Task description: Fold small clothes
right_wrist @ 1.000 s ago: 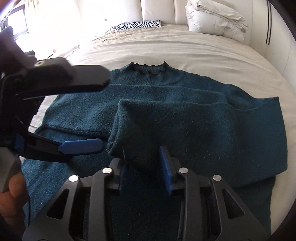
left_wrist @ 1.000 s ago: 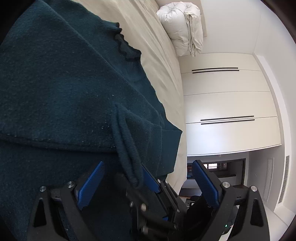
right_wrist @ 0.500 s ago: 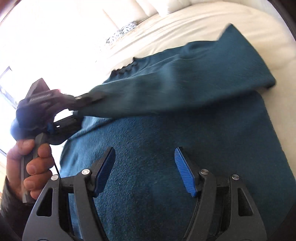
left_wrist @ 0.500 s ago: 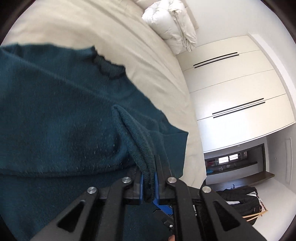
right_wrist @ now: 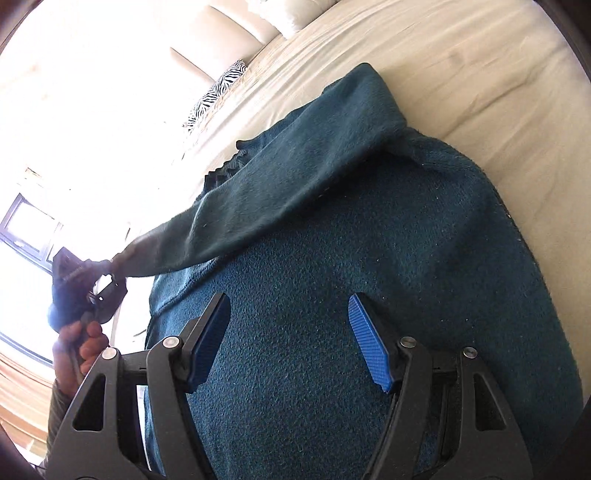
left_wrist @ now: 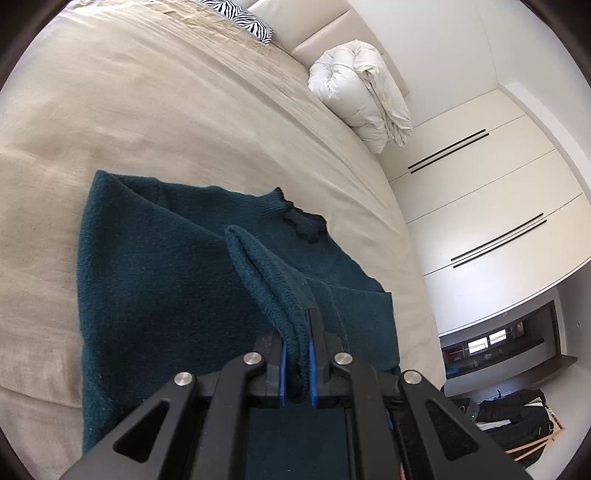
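1. A dark teal sweater [right_wrist: 332,295] lay spread on the beige bed [left_wrist: 166,110], its body flat on the cover and its ruffled neckline [left_wrist: 304,221] turned toward the headboard
2. The left gripper [left_wrist: 295,363] had its jaws drawn close together on the ribbed cuff [left_wrist: 291,325] of one sleeve [right_wrist: 280,177] — the knit was pinched between the two blue pads [left_wrist: 282,365]
3. That sleeve rose off the sweater's body and stretched across it, taut from the shoulder to the left gripper, which the right wrist view showed at the left edge of the frame, gripped in the person's left hand [right_wrist: 79,345]
4. The right gripper [right_wrist: 290,339] hovered over the sweater's lower body with its jaws spread wide, holding nothing; whether its fingers touched the knit could not be told
5. A rolled white duvet [left_wrist: 362,96] and a zebra-print pillow [left_wrist: 240,18] sat near the headboard, well apart from the sweater — white wardrobe doors [left_wrist: 480,203] stood beyond the bed
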`<action>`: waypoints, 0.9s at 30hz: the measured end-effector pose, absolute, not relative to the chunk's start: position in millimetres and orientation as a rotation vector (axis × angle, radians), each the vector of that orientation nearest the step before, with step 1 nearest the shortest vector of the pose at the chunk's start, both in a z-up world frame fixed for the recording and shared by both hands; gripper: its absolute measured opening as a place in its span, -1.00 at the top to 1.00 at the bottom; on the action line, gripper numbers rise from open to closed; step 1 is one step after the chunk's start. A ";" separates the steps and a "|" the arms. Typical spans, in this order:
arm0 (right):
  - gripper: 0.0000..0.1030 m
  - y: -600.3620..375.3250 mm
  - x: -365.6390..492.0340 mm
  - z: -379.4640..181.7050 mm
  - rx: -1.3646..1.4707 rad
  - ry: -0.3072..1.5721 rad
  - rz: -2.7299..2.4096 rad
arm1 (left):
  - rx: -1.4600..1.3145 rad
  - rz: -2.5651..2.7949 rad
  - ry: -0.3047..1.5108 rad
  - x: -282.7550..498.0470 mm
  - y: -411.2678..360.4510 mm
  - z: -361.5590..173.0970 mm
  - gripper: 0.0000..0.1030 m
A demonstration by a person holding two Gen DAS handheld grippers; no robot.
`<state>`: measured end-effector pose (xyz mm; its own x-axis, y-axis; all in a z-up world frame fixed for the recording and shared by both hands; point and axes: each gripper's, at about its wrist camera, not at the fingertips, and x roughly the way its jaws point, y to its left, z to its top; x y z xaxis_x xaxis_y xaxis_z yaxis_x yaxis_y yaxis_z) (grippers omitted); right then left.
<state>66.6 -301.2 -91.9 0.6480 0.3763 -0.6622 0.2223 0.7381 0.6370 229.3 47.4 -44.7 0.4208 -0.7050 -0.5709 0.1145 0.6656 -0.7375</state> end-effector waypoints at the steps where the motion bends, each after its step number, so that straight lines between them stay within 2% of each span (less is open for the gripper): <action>1: -0.27 -302.3 66.6 -91.9 0.769 0.884 0.097 | -0.684 -0.559 1.016 230.8 50.2 -48.0 0.82; 12: -0.27 -349.7 57.3 -74.2 0.927 0.843 0.119 | -0.663 -0.532 1.115 239.0 47.6 -90.5 0.81; 17: -0.27 -377.9 80.1 -96.9 1.064 0.885 0.115 | -0.671 -0.535 1.102 238.8 42.6 -91.8 0.81; 27: -0.26 -427.9 79.7 -95.3 1.220 0.685 0.035 | -0.672 -0.556 1.084 238.2 42.4 -92.5 0.81</action>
